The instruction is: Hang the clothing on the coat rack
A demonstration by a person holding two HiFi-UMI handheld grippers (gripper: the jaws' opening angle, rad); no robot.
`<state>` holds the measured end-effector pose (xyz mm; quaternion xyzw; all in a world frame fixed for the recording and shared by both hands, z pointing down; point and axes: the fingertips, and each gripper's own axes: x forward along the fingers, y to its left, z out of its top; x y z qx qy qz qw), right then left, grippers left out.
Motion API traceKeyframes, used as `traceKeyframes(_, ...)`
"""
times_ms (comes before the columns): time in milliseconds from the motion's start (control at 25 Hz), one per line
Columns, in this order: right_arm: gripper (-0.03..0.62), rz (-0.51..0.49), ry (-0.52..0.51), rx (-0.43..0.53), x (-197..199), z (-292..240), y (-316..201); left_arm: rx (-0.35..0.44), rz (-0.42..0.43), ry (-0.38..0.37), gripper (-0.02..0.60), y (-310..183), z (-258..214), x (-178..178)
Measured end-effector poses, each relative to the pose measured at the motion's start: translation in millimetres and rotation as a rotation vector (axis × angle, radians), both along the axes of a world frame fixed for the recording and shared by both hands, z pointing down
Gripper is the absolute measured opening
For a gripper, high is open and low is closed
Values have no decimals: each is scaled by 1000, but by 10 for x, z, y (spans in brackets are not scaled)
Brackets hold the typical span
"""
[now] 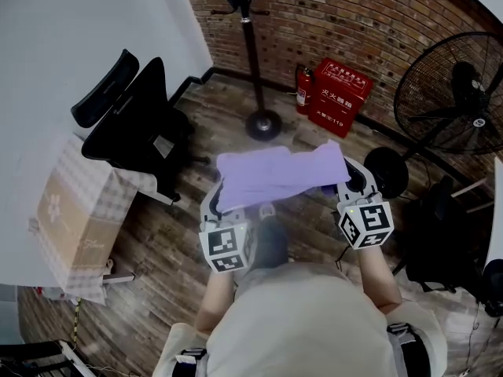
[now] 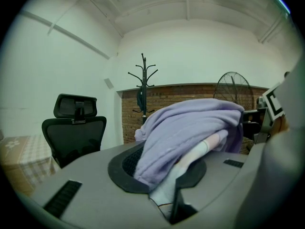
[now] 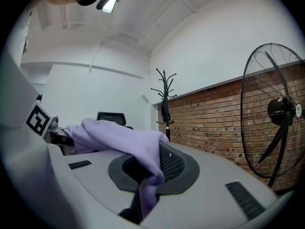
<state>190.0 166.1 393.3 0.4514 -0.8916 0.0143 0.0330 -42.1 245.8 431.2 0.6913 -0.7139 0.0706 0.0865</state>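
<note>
**Lilac garment held up between two grippers, short of the coat rack**

At the far left of the head view a cardboard box [image 1: 69,210] stood under a checked cloth, with a black office chair [image 1: 130,120] just beside it on the wooden floor [image 1: 173,250].

The left gripper [image 1: 212,201] was clamped on the near left edge of the lilac garment [image 1: 279,175]. In the left gripper view the fabric was bunched over the jaws and pinched down into the narrow gap between them, with a paler inner layer showing there.

The coat rack [image 1: 253,53] stood well beyond the garment, against the brick wall [image 1: 314,14], its round base [image 1: 263,124] on the floor. Something dark hung near its top.

The garment was spread roughly flat in the air between the two grippers, above the floor and touching neither the rack nor the chair. To the right of the rack's base sat a red fire-extinguisher case [image 1: 339,93], with an extinguisher [image 1: 302,89] at its left side.

The right gripper [image 1: 354,181] gripped the garment's right end. Its own view showed the jaws nearly together, with a fold of lilac cloth nipped between them.

A large black standing fan [image 1: 456,93] filled the far right.
</note>
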Motion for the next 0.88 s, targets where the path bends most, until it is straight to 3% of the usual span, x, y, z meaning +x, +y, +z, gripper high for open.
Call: traceKeyframes(880, 20, 45, 17, 27, -582, -245, -1795, 25, 30, 6, 78, -1887, -169, -605)
